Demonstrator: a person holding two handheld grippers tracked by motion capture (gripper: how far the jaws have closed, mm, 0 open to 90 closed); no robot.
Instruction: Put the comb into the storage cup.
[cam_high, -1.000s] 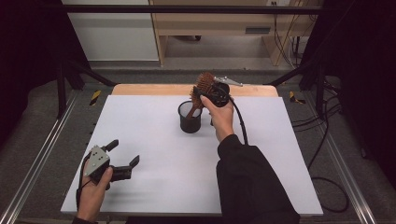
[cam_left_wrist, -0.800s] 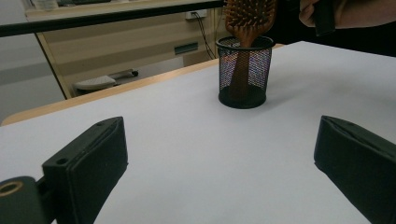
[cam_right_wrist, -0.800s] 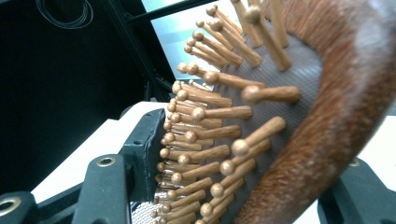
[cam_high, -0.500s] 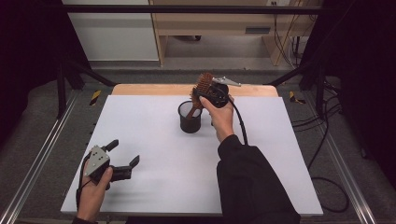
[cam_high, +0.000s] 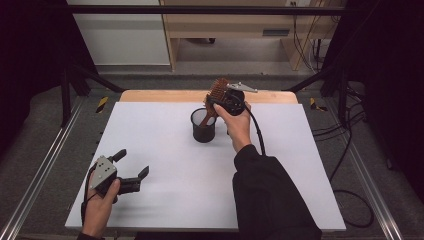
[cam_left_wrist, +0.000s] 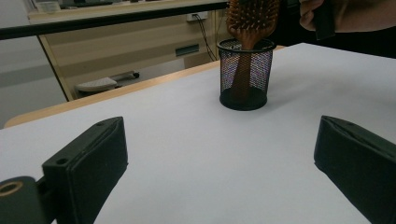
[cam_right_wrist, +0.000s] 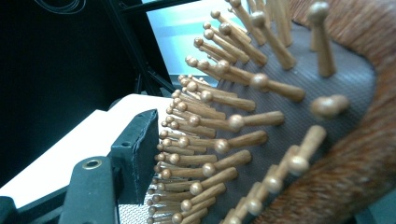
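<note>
Hairbrush (cam_high: 216, 98) upright, handle down in cup (cam_high: 203, 126)

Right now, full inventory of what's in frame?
hairbrush: 1, brown wood with peg bristles, handle down in the cup, head above the rim
mesh cup: 1, black, far middle of the table
table: 1, white top, wooden far edge
cabinet: 1, light wood, behind the table
left gripper: 1, black with a grey plate, near left corner, jaws open, nothing between them
right gripper: 1, black, at the hairbrush head; jaws have just been opening, one jaw beside the bristles
</note>
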